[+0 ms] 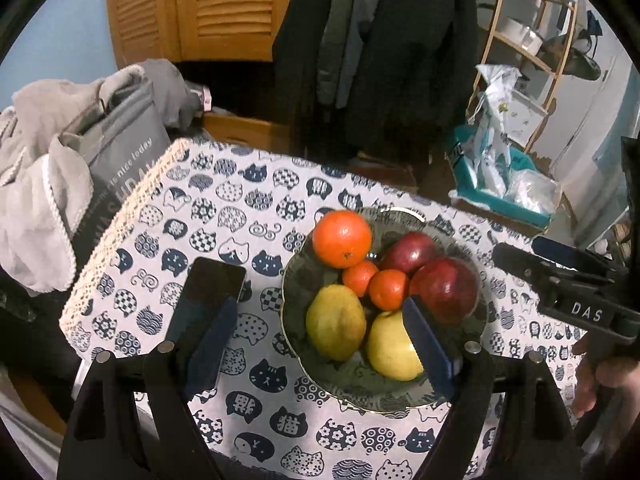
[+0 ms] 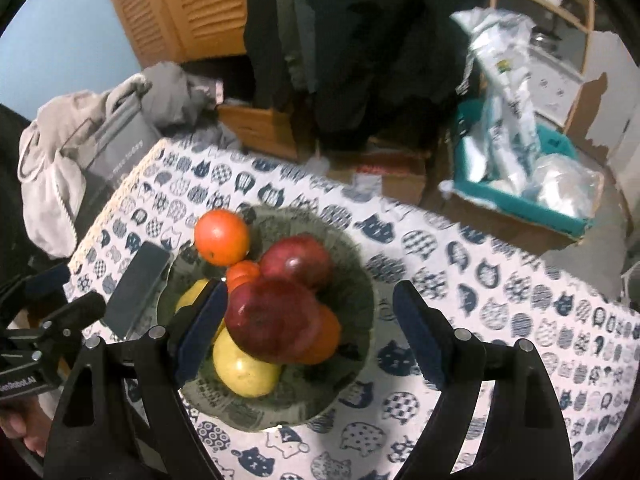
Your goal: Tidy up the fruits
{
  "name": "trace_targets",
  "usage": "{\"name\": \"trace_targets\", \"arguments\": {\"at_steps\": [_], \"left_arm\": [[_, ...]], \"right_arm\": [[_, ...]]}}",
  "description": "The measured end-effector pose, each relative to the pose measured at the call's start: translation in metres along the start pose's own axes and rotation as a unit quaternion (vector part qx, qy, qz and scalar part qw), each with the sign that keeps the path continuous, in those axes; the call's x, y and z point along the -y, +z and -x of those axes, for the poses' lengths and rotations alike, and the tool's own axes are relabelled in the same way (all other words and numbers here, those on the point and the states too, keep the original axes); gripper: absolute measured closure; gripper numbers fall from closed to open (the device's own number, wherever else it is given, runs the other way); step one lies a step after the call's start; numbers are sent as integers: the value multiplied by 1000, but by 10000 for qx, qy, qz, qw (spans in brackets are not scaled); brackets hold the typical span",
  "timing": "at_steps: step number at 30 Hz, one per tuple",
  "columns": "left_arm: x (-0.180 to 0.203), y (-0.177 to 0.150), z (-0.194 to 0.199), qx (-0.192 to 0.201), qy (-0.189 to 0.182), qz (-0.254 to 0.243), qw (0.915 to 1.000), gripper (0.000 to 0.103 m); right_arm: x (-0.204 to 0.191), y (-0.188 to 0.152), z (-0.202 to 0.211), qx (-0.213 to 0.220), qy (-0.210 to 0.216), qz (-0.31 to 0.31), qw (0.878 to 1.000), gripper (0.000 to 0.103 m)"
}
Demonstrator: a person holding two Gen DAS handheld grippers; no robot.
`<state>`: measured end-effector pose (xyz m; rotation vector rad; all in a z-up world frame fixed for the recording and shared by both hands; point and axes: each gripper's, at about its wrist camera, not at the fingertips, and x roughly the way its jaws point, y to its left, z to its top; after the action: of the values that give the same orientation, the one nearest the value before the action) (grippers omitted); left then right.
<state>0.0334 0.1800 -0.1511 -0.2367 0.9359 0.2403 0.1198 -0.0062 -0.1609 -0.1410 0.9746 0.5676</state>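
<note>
Both the left gripper [image 1: 320, 328] and right gripper [image 2: 308, 320] hang spread and empty just above the fruit bowl [image 1: 296, 280], the right one nearer the red apple [image 2: 272, 320].

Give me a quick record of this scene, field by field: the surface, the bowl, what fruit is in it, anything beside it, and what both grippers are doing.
surface: table with a cat-print cloth
bowl: dark patterned bowl, on the cloth
fruit in bowl: large orange, two small oranges, two red apples, two yellow pears
beside bowl: dark phone, lying flat on the cloth to the bowl's left
left gripper: open, empty, above the bowl
right gripper: open, empty, above the bowl
</note>
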Motion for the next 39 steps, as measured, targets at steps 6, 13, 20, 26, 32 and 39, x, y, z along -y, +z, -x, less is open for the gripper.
{"name": "trace_targets", "arguments": {"at_steps": [6, 13, 20, 26, 32, 39], "left_arm": [[4, 7, 32, 346, -63, -37, 9994, 17], [10, 14, 65, 700, -135, -78, 9974, 17], [19, 19, 99, 1059, -263, -138, 9939, 14], [30, 23, 128, 1462, -240, -214, 9887, 4], [39, 21, 145, 1700, -129, -385, 9846, 1], [47, 20, 155, 1843, -151, -422, 9819, 1]], "right_arm": [[10, 1, 44, 432, -236, -31, 9988, 19], [13, 1, 95, 927, -479, 9, 9945, 19], [14, -7, 143, 1397, -627, 122, 9881, 19], [14, -15, 170, 1674, -728, 231, 9829, 19], [16, -22, 186, 1839, -710, 195, 9802, 18], [21, -29, 201, 2075, -782, 123, 9750, 18]]}}
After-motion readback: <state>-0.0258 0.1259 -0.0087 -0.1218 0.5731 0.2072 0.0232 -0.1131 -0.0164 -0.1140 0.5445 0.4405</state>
